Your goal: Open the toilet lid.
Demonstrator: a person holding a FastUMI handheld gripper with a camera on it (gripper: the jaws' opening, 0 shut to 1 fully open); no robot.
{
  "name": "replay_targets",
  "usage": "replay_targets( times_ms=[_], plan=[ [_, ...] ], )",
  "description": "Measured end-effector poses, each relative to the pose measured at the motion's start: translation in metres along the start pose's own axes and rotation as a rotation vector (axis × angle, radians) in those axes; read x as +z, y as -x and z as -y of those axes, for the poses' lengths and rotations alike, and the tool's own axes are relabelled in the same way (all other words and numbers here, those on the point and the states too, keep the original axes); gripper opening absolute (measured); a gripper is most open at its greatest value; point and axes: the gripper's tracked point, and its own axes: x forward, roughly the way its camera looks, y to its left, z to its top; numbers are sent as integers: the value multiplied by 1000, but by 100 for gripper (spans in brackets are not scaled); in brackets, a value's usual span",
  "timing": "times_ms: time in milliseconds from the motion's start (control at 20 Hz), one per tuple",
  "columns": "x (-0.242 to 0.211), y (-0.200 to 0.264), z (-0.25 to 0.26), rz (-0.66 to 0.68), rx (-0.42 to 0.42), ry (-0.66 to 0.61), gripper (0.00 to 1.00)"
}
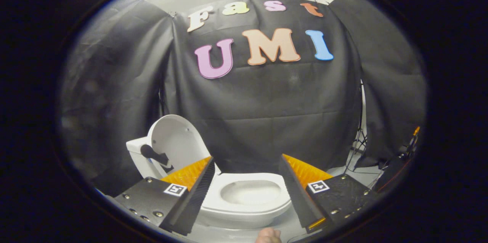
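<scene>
Nearest, low between the fingers, part of a hand (268, 235) shows, perhaps a fingertip; it is too cropped to tell. The tongs (246, 182) are spread wide and pinch nothing. Just ahead of them, in the gap between the fingers, sits a white toilet (248, 201) with its seat (228, 182) down and bowl exposed. The toilet lid (176, 142) stands raised at the far left, leaning toward the cistern (136, 155). Far right, a tripod stand (356, 144) rises beside the black cloth wall (267, 121).
</scene>
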Motion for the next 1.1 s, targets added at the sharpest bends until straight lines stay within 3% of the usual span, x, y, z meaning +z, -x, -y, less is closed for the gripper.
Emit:
replay_targets(
  times_ms=[450, 1100],
  plan=[
    [-15, 15, 73, -26, -103, -13, 99],
    [-12, 23, 87, -20, -118, -53, 100]
  ],
)
